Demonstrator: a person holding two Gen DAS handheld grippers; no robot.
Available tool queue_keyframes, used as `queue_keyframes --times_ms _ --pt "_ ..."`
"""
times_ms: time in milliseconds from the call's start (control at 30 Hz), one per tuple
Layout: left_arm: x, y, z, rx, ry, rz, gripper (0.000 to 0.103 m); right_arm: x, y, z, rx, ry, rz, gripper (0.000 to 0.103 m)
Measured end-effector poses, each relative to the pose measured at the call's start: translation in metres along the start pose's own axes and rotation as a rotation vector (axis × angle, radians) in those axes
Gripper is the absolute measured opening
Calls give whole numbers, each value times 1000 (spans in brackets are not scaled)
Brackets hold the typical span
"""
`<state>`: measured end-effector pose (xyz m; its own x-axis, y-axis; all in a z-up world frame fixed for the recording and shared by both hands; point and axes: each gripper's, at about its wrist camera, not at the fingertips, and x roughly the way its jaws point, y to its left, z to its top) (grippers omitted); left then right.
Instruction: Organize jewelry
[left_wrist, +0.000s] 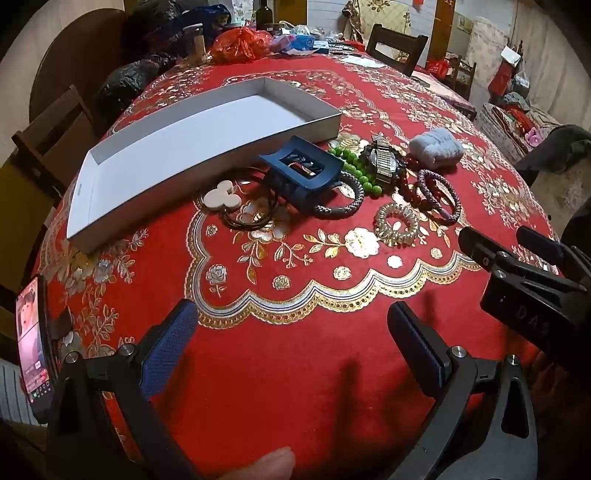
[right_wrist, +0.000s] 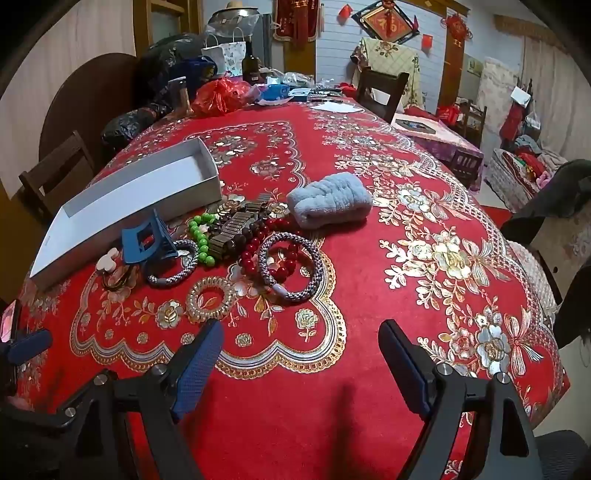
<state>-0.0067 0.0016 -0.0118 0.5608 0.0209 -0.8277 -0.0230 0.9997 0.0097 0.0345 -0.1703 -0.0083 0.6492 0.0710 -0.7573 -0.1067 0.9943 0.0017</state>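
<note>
Both tools hover over the red flowered cloth on the desk (left_wrist: 295, 369), tilted downward. The left hand-held gripper (left_wrist: 291, 332) has its jaws spread wide with nothing between them, only bare cloth. The right hand-held gripper (right_wrist: 299, 354) is the same: jaws wide apart, nothing in them.

The jewelry sits in a loose pile ahead of both, well beyond the fingertips. From the left: a white flower-shaped hair tie (left_wrist: 221, 197), a blue hair claw (left_wrist: 301, 170), a grey braided bracelet (left_wrist: 341, 201), green beads (left_wrist: 356, 166), a metal watch (left_wrist: 382, 162), red beads (right_wrist: 258, 243), a purple braided bracelet (right_wrist: 291, 266) and a pale spiral hair tie (left_wrist: 397, 223), the piece nearest the fingers. A grey folded cloth (right_wrist: 328, 201) lies just behind the pile.

The white open box (left_wrist: 192, 147) sits to the left of the pile, touching the claw's far side.
</note>
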Motion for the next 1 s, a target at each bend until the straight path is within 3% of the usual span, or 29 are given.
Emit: queue_keyframes --times_ms 200,567,767,867,1000 --pt "-3 5 1 0 -77 8 103 1 0 0 -1 2 1 84" --pt "6 -1 -3 60 -24 43 103 4 -1 -2 2 8 0 84" --pt "1 -3 -5 72 -34 -12 103 -6 -6 7 18 1 25 84" --pt "3 -1 -5 56 -29 -22 103 -12 -8 18 -20 9 73 84" --pt "8 8 -6 16 -11 -38 102 -19 -12 34 -164 19 72 84"
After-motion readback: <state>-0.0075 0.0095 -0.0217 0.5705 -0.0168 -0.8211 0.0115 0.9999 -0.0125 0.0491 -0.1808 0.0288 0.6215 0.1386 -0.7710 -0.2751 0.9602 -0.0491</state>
